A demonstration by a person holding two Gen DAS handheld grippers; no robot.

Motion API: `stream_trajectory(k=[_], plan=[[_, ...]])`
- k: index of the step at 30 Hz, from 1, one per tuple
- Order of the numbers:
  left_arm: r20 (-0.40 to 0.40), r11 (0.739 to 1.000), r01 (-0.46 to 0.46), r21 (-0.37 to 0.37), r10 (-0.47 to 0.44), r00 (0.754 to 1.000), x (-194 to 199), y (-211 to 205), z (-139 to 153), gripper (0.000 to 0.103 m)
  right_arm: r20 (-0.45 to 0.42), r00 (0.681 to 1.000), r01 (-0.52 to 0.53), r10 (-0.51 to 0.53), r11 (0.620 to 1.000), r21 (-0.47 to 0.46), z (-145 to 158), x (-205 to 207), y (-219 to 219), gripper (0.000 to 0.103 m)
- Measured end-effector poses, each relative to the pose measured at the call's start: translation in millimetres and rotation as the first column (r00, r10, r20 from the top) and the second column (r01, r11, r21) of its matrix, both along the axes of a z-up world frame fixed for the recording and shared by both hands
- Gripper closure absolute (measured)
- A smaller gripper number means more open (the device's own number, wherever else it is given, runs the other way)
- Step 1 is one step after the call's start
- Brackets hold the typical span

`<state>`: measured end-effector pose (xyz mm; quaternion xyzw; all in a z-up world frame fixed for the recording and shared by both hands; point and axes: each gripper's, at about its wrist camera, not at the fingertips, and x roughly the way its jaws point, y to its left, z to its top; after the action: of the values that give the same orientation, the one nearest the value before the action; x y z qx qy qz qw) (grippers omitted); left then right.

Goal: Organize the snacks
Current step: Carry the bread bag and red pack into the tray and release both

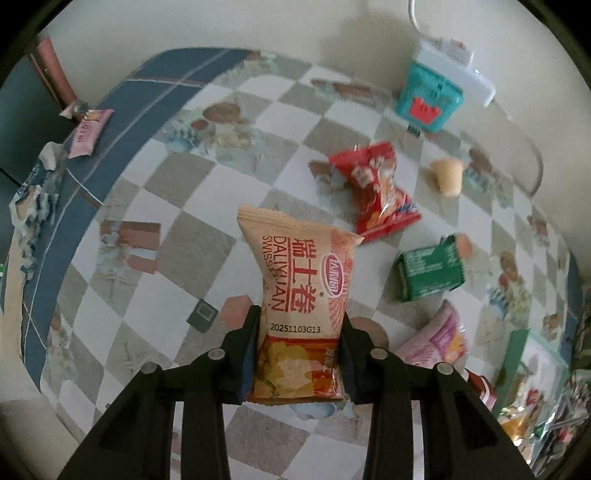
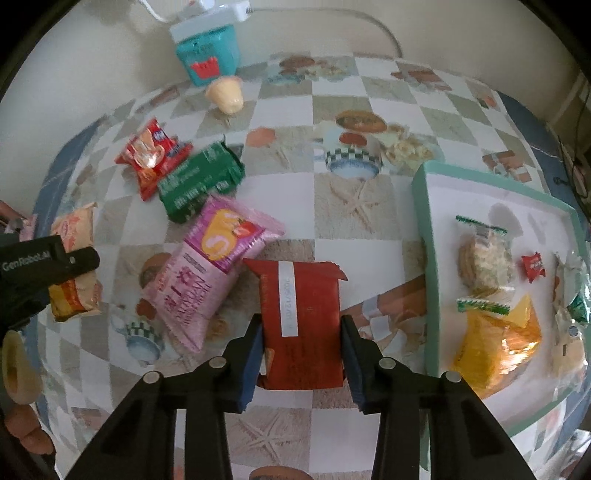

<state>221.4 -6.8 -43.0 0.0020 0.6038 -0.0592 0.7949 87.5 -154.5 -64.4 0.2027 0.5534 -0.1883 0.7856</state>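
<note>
snacks are held in both hands: the left gripper (image 1: 300, 354) pinches the beige swiss roll pack (image 1: 301, 295) above the tabletop (image 1: 177, 236), the right gripper (image 2: 301, 354) clamps the red pack (image 2: 301, 325) beside the tray (image 2: 424, 221), so carry each over the rim before opening.

Checkered tablecloth (image 2: 332, 229) w/ food prints covers the table. Teal box (image 2: 207, 59) w/ red crown sits far ahead of the claw by the wall; white cable (image 2: 369, 22) beside it.

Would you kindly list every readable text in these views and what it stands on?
"DALIYUAN", "SWISS", "瑞士卷", "20251103G13": orange packet in left gripper.
"GenRobot.AI": left gripper's body, right wrist view.
Date strip on red packet in right gripper: blurred.
Green packet, pink packet: unreadable.
</note>
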Motion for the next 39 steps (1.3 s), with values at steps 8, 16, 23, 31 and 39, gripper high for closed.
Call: stream_trajectory(k=[8, 16, 23, 31, 39], plan=[[0.113, 0.999, -0.001, -0.032, 0.005, 0.994, -6, 3, 44, 0.064, 0.113, 0.991, 0.074, -0.074, 0.997, 0.001, 45, -18, -32, 0.061], [0.185, 0.992, 0.096, -0.079, -0.08, 0.98, -44, -44, 80, 0.064, 0.185, 0.963, 0.203, -0.197, 0.979, -0.014, 74, -58, -88, 0.061], [0.167, 0.957, 0.278, -0.083, -0.262, 0.95, -88, -129, 73, 0.064, 0.16, 0.922, 0.353, -0.351, 0.935, 0.017, 62, -106, -150, 0.061], [0.105, 0.879, 0.463, -0.115, -0.452, 0.886, -133, -213, 45, 0.064, 0.103, 0.859, 0.501, -0.502, 0.865, 0.035, 42, -161, -211, 0.061], [0.013, 0.856, 0.498, -0.141, -0.501, 0.865, -152, -251, 9, 0.064, 0.078, 0.849, 0.52, -0.522, 0.853, 0.047, 33, -172, -223, 0.06]])
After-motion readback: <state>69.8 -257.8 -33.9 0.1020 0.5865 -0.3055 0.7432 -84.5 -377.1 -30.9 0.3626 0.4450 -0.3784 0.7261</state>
